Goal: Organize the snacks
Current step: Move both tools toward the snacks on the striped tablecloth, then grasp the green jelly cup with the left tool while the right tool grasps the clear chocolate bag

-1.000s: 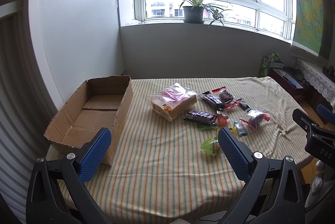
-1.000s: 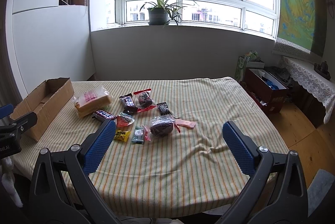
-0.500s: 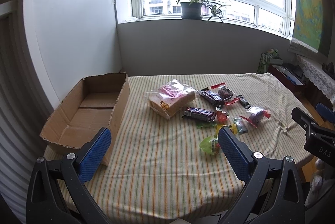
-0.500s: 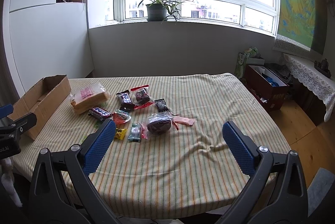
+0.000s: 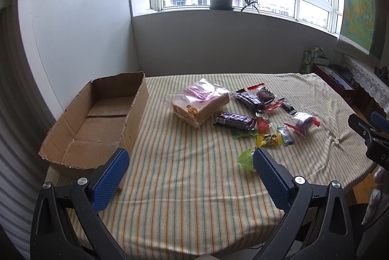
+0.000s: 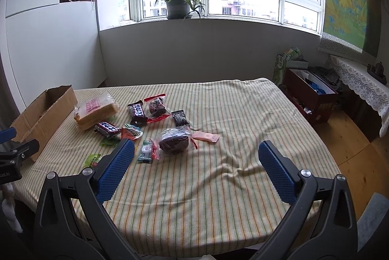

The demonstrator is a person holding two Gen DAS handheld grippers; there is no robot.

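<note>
Several snacks lie in a loose pile on the striped tablecloth (image 5: pixel 184 162): a bagged bread loaf (image 5: pixel 200 104), also in the right wrist view (image 6: pixel 96 110), two dark chocolate bars (image 5: pixel 234 120) (image 5: pixel 249 100), a dark bun in clear wrap (image 6: pixel 173 142), a pink packet (image 6: pixel 206 136), and small green and yellow candies (image 5: pixel 268 139). An open cardboard box (image 5: pixel 97 119) stands empty at the table's left. My left gripper (image 5: pixel 189 170) is open and empty above the near edge. My right gripper (image 6: pixel 195 162) is open and empty, just near of the bun.
A potted plant (image 6: pixel 178 4) stands on the windowsill. A red box of clutter (image 6: pixel 311 94) and a lace-covered shelf (image 6: pixel 359 80) stand on the wooden floor to the right. A white wall panel (image 5: pixel 77 24) lies behind the cardboard box.
Both grippers have moved forward and slightly down toward the table, so snacks and box appear closer. Both stay open; nothing on the table has moved.
</note>
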